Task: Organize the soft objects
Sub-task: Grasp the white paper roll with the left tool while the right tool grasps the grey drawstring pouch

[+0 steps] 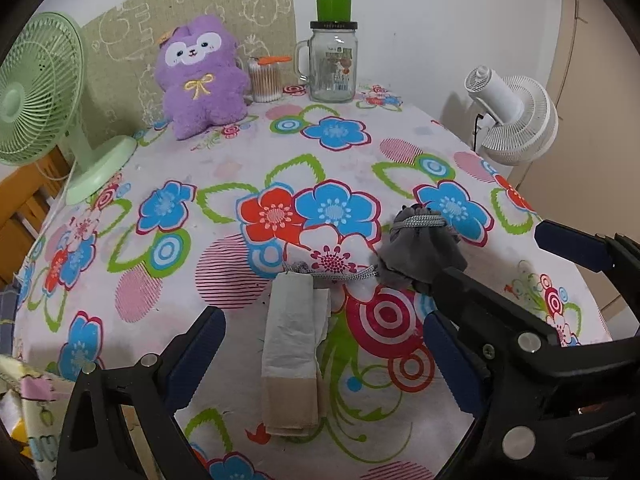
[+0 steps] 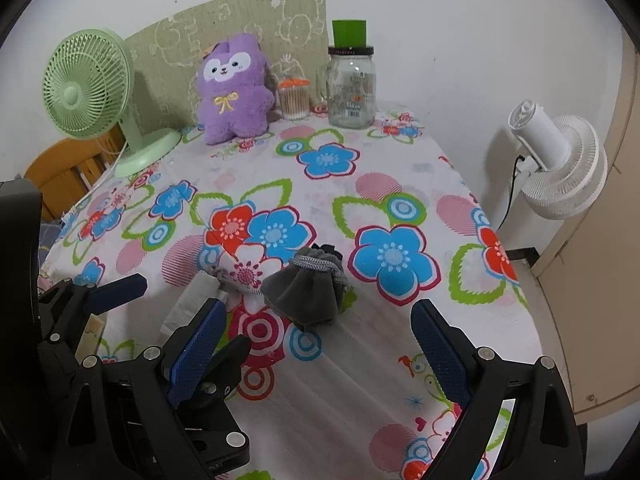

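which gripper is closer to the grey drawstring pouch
Right. The right gripper is open just short of the grey drawstring pouch; the left gripper straddles the folded cloth beside it.

Green desk fan [image 1: 38, 88] at back left. Cotton-swab tub [image 1: 266, 80] just beside glass jar [image 1: 333, 62]. White fan [image 1: 516, 120] off the floral tablecloth's [image 1: 224, 160] right edge.

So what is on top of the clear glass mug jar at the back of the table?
A black screw lid closes the clear glass mug jar, and a green plastic cup stands on that lid, apparently upside down. The jar looks empty; the cup's inside is hidden.
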{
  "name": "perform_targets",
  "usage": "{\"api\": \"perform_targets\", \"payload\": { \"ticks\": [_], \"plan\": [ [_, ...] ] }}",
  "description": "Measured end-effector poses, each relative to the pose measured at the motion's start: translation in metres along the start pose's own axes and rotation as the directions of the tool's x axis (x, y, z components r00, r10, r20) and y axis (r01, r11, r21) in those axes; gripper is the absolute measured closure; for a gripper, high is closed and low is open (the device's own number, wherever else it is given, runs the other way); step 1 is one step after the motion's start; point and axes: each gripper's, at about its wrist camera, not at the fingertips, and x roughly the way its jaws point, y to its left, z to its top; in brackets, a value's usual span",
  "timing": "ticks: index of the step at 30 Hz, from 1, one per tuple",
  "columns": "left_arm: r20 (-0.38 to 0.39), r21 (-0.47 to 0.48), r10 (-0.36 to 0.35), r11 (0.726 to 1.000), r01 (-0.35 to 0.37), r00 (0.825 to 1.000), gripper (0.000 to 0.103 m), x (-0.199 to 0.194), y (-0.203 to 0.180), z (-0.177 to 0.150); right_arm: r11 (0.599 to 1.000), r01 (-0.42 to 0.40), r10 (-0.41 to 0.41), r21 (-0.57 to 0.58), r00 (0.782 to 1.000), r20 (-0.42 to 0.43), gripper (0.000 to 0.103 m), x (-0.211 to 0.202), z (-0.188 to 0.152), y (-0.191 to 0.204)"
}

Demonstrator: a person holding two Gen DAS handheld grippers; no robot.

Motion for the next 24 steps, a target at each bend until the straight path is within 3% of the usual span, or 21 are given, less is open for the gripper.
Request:
{"api": "perform_targets", "payload": {
  "ticks": [10,20,24],
  "plan": [
    [-0.056,-0.007,0.010,1.000,-0.010,0.998,0.003,0.026,0.004,-0.005,1.000,0.001,-0.002,-0.014,0.999,-0.044,0.008,0.025,-0.006,0.001],
    [-0.055,-0.016,-0.001,1.000,0.000,0.999,0.002,0.031,0.006,-0.007,1.000,-0.004,0.003,-0.016,0.998,-0.056,0.008,0.034,-0.005,0.003],
    [-0.049,-0.018,-0.006,1.000,0.005,0.999,0.010,0.029,0.007,-0.007,1.000,-0.006,0.005,-0.011,0.998,-0.056,0.008,0.035,-0.005,0.003]
  ]
}}
